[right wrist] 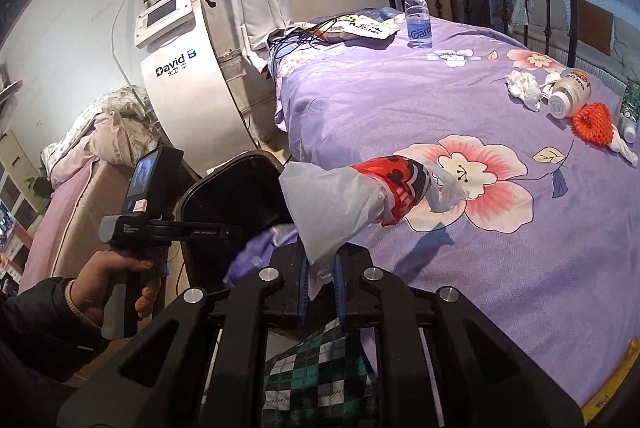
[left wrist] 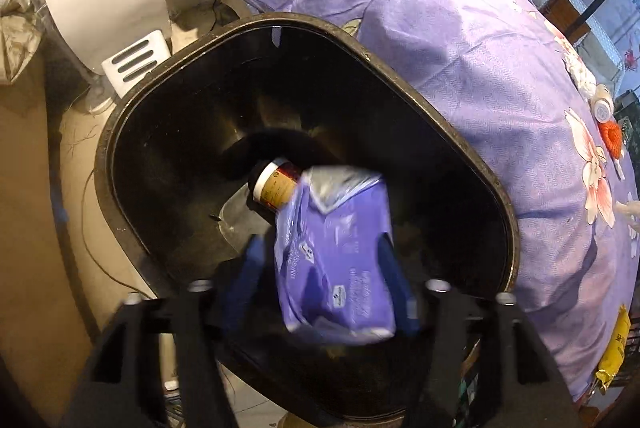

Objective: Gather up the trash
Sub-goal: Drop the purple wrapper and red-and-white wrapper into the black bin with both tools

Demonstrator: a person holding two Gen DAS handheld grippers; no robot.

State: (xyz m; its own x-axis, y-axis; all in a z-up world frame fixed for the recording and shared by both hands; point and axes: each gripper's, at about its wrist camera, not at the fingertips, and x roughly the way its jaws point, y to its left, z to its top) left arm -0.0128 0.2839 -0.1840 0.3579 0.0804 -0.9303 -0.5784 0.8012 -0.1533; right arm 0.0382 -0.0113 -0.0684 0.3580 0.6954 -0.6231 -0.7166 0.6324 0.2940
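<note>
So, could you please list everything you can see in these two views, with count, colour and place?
Purple plastic packet: one, purple, between the open left fingers above the bin.
Black plastic bin: one, black, beside the bed.
Brown jar with white lid: one, inside the bin.
Floral bedspread: one, lilac, over the bed.
Clear water bottle: one, blue label, upright at the bed's far end.
Crumpled tissue: one, white, on the bed.
Pale pill bottle: one, lying beside the tissue.
Orange foam net: one, by the pill bottle.
White machine: one, against the wall.
White-and-red plastic bag: one, held by the right gripper.
Left gripper: open.
Right gripper: shut on the bag.
Hand: one, holding the left gripper's handle.
</note>
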